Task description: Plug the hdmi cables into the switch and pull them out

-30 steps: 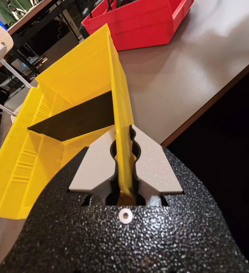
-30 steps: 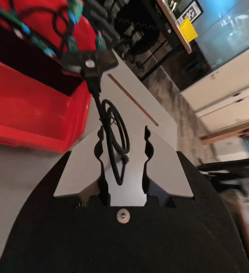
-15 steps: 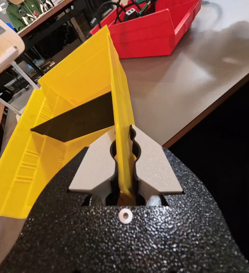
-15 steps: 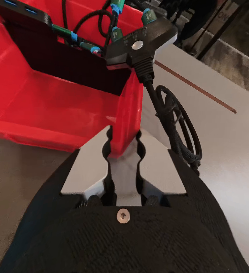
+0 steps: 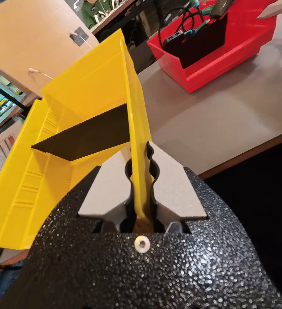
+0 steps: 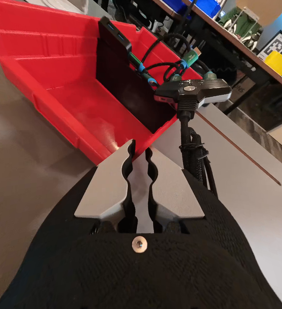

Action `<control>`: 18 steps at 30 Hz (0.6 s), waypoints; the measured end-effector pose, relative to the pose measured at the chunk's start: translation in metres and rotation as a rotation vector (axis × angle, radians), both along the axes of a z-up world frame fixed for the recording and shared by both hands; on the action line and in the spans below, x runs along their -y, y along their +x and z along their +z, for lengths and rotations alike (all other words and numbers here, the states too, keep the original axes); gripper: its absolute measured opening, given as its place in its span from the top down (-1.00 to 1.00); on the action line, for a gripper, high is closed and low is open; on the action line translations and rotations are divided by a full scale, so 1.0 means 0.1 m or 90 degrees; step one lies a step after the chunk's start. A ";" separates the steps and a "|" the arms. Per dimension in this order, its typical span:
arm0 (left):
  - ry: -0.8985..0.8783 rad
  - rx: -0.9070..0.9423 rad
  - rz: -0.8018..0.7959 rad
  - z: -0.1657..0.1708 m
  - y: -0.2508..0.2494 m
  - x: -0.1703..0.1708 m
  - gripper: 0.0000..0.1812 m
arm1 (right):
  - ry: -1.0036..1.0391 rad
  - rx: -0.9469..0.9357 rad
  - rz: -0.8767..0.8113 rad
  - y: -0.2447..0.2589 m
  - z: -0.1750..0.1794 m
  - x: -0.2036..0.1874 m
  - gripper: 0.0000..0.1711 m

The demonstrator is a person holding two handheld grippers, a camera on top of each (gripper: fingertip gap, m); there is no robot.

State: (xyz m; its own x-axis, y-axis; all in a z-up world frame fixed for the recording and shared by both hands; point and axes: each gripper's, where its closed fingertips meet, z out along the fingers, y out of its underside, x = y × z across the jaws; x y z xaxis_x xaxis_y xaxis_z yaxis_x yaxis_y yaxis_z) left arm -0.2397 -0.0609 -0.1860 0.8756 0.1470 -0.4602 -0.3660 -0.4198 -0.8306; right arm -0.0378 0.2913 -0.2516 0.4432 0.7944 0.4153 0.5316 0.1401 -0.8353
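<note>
We have the left gripper clamped on the side wall of the yellow bin, the thin plastic pinched between the wavy pads, with a black divider standing across the bin's inside. The right gripper holds nothing: its jaws stand a narrow gap apart, just short of the near corner of the red bin.

The HDMI switch, a black T-shaped box with a round button on top, rests on the red bin's edge near a black divider, its thick braided lead hanging down in a tied bundle onto the grey table. Two green-shelled plugs seem seated in its far side; a third green HDMI plug sticks up free above it. A black hub leans inside the bin with further cables.

To do this step well, we judge that the right gripper should widen before it reaches in, then take the switch across its flat body rather than by the lead, so the seated plugs are not levered sideways. We should lift it straight off the rim, keep the bundled lead from snagging on the bin's corner, and keep the yellow bin level in the left gripper.
</note>
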 end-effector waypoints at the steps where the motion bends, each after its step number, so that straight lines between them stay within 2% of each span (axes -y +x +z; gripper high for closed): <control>1: 0.004 0.002 0.004 0.03 0.00 0.03 0.91 | -0.003 -0.005 0.002 -0.08 0.00 0.08 0.88; 9: 0.048 0.014 0.022 0.37 0.14 0.17 0.91 | -0.049 -0.050 0.041 -0.75 0.00 0.66 0.88; 10: 0.052 0.010 0.020 0.42 0.18 0.18 0.91 | -0.062 -0.050 0.054 -0.79 0.00 0.71 0.86; 11: 0.056 0.006 0.014 0.46 0.22 0.20 0.91 | -0.071 -0.052 0.077 -0.80 0.03 0.80 0.72; 14: 0.070 -0.009 -0.013 0.63 0.38 0.26 0.91 | -0.083 -0.071 0.148 -0.62 0.25 1.07 0.64; 16: 0.080 -0.021 -0.039 0.74 0.51 0.25 0.92 | -0.086 -0.101 0.193 -0.37 0.49 1.22 0.67; 18: 0.093 -0.032 -0.077 0.86 0.67 0.18 0.92 | -0.072 -0.135 0.190 -0.05 0.80 1.19 0.70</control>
State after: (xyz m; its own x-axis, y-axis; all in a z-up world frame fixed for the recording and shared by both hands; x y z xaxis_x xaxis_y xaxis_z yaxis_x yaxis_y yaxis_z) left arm -0.1727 -0.0786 -0.1004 0.8677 0.1101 -0.4848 -0.4487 -0.2463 -0.8591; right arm -0.0426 0.1718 -0.1717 0.2522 0.9371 0.2414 0.2950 0.1632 -0.9415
